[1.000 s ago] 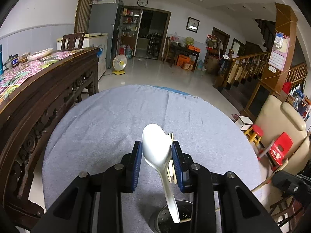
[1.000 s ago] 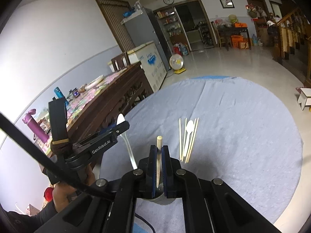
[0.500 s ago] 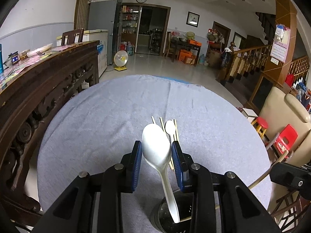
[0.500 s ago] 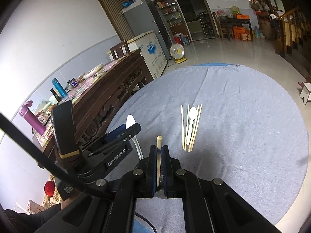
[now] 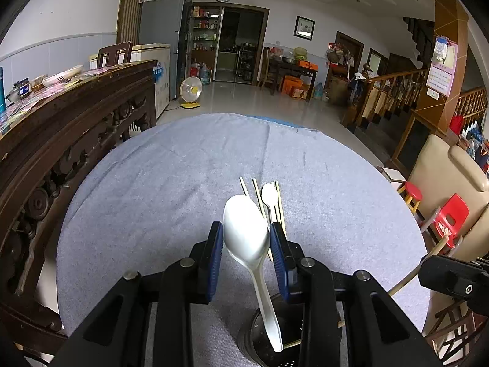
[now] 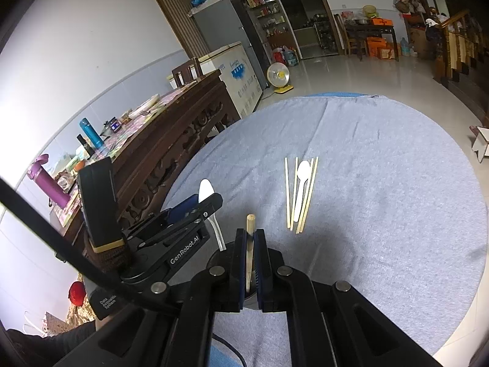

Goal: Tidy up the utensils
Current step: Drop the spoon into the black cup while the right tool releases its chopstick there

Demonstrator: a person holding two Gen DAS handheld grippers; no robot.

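Note:
My left gripper [image 5: 246, 232] is shut on the bowl of a white plastic spoon [image 5: 244, 229]. The spoon's handle slants down into a dark perforated holder [image 5: 253, 339] just below the fingers. My right gripper [image 6: 251, 235] is shut on a wooden chopstick [image 6: 250, 223], held upright over the same holder [image 6: 218, 257], which the jaws mostly hide. The right wrist view shows the left gripper [image 6: 211, 200] close by on the left. A second white spoon [image 6: 301, 183] and several chopsticks [image 6: 287, 192] lie side by side on the grey-blue cloth [image 6: 382, 183], farther out.
A dark carved wooden sideboard [image 5: 61, 128] with bottles and dishes runs along the left of the round table. A beige armchair [image 5: 443, 183] and red stools [image 5: 449, 214] stand off the right edge. A person's sleeve [image 6: 45, 342] shows at the lower left.
Both grippers have sunk a little toward the table with their utensils. The loose spoon and chopsticks on the cloth now show more fully beyond the held spoon.

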